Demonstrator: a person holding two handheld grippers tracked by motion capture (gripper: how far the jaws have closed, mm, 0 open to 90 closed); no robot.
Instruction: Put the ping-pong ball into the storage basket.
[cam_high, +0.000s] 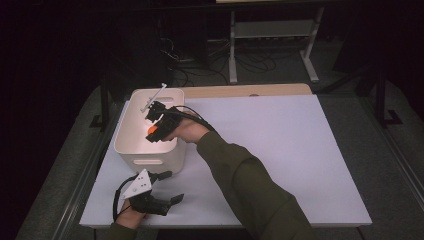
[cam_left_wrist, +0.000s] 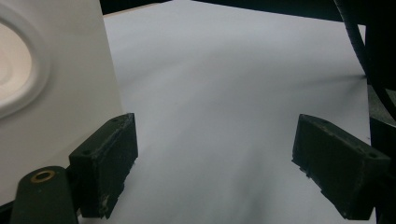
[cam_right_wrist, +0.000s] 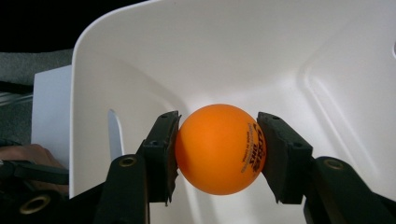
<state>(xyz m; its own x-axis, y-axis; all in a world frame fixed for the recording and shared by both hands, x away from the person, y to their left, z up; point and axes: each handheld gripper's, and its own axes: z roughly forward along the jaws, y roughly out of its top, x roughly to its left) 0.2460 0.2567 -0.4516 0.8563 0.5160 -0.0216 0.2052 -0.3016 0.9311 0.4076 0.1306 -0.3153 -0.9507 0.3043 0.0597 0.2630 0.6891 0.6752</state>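
Ball (cam_right_wrist: 219, 148), orange, printed lettering on one side, pinched between the pads of the right gripper (cam_right_wrist: 218, 154). Contact sits about on the ball's widest line, both jaws square to it, so the grip looks sound. In the high view the ball (cam_high: 152, 132) hangs over the open top of the white bin (cam_high: 131, 153), roughly mid-opening, not touching wall or floor as far as I can tell.

Bin stands at the near-left part of the white table (cam_high: 280, 150). Bin looks bare inside where visible.

Left gripper (cam_high: 167, 189) rests low on the table just in front of the bin, jaws spread wide, nothing between them (cam_left_wrist: 215, 154); bin wall (cam_left_wrist: 56, 116) is just beside its left jaw.

Step in hand, my read: drop the ball in the bin. To do it well:
- go lower before letting go; a light ball bounces off hard plastic and may hop the rim
- keep centred, away from the near wall
- open jaws evenly so the ball doesn't get flicked sideways
- lift straight out, mind the cable on the rim
- left stays parked; could steady the bin if it slides
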